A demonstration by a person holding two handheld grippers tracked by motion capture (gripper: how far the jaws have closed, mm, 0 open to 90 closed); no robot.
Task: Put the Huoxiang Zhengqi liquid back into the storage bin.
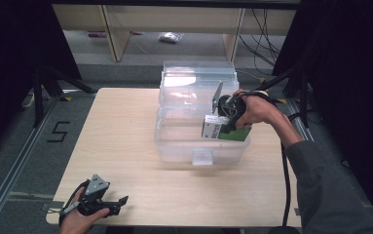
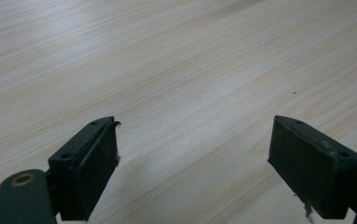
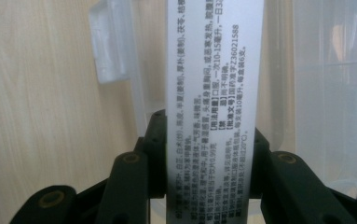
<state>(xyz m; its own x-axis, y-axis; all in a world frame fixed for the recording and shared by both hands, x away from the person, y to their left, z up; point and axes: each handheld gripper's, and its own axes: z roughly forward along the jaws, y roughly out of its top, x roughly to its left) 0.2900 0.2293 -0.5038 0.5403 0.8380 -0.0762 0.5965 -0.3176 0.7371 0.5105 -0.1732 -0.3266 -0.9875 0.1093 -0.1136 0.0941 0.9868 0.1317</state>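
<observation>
Right tongs (image 1: 227, 122) are clamped on a green-and-white medicine box (image 1: 225, 131) inside the clear plastic bin's (image 1: 174, 146) right wall; left tongs (image 1: 118, 204) gape apart, lower left, over bare table (image 1: 125, 126).

Printed box (image 3: 213, 107) between black jaws

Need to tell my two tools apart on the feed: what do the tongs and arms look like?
Both are black two-jaw tongs with flat rectangular pads. The left tongs carry a grey three-cornered plate on top; the right tongs trail a black cable. The right arm wears a grey sleeve.
</observation>
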